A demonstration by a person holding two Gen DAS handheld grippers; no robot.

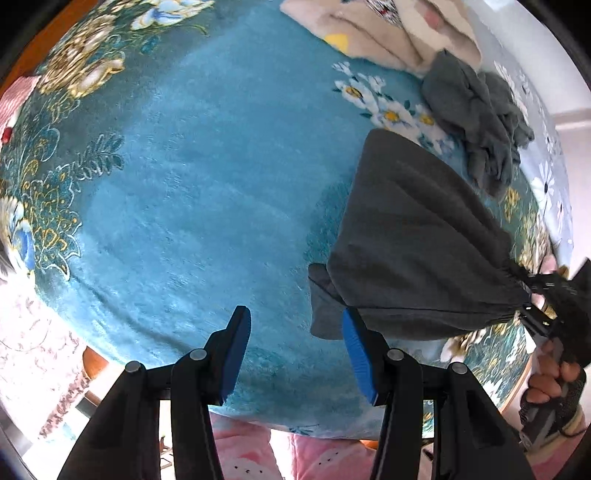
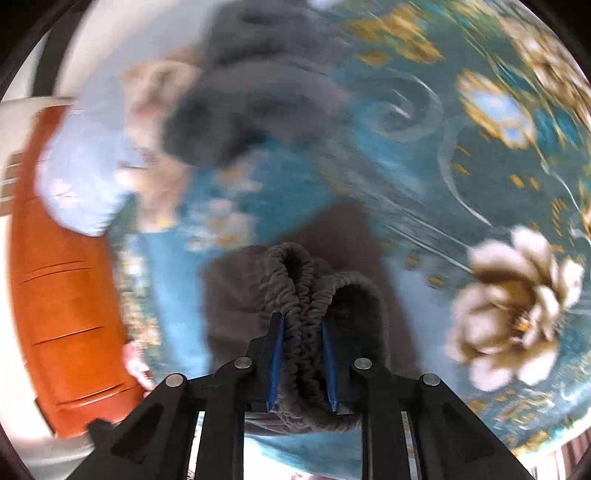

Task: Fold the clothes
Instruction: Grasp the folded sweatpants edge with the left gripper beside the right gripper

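A dark grey garment (image 1: 413,243) hangs above the teal floral bedspread (image 1: 192,177), bunched at its elastic waistband. My right gripper (image 2: 303,358) is shut on that gathered waistband (image 2: 306,291); it also shows at the right edge of the left wrist view (image 1: 535,295). My left gripper (image 1: 295,350) is open and empty, its blue pads (image 1: 236,350) just left of and below the garment's hanging lower edge. A second crumpled grey garment (image 1: 480,122) lies on the bed at the far right, blurred in the right wrist view (image 2: 258,99).
A folded cream fleece blanket (image 1: 388,33) lies at the far edge of the bed. A pale blue floral pillow (image 2: 81,166) sits beside it. An orange wooden cabinet (image 2: 62,321) stands to the left in the right wrist view. The bed's near edge (image 1: 258,413) is below my left gripper.
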